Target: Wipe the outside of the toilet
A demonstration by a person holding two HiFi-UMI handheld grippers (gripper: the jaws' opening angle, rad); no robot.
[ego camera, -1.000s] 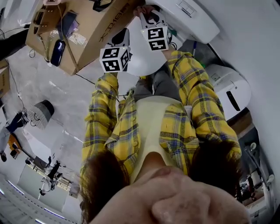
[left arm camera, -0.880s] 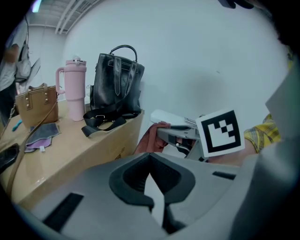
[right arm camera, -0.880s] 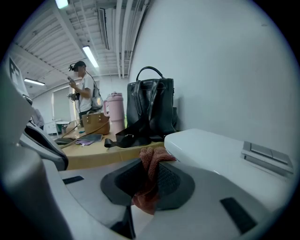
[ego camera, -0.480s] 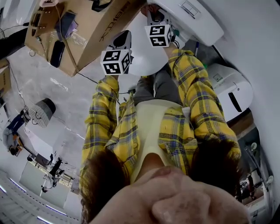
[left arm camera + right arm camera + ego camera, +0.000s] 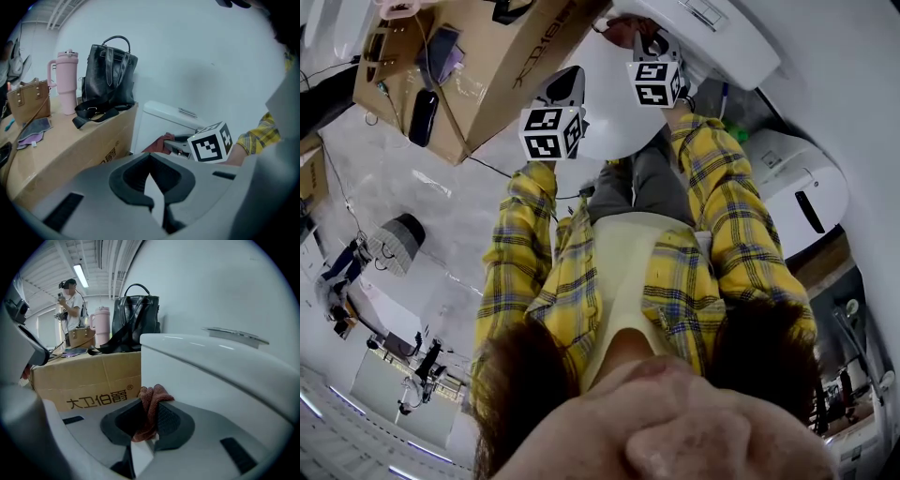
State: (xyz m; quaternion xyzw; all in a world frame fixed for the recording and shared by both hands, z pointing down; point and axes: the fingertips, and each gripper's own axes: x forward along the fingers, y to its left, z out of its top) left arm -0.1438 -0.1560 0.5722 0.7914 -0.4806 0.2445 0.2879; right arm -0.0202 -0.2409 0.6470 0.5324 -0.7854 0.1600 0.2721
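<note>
Right gripper (image 5: 642,42) shifted right | jaws pinch reddish cloth (image 5: 152,397) | toilet (image 5: 211,380) white

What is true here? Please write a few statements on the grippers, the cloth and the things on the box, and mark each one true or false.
1. The right gripper is shut on a cloth. True.
2. The left gripper holds a cloth too. False: its jaws are together with nothing between them.
3. A pink tumbler stands on the box. True.
4. The bag beside the tumbler is white. False: it is black.
5. The cloth is blue. False: it is reddish-brown.
</note>
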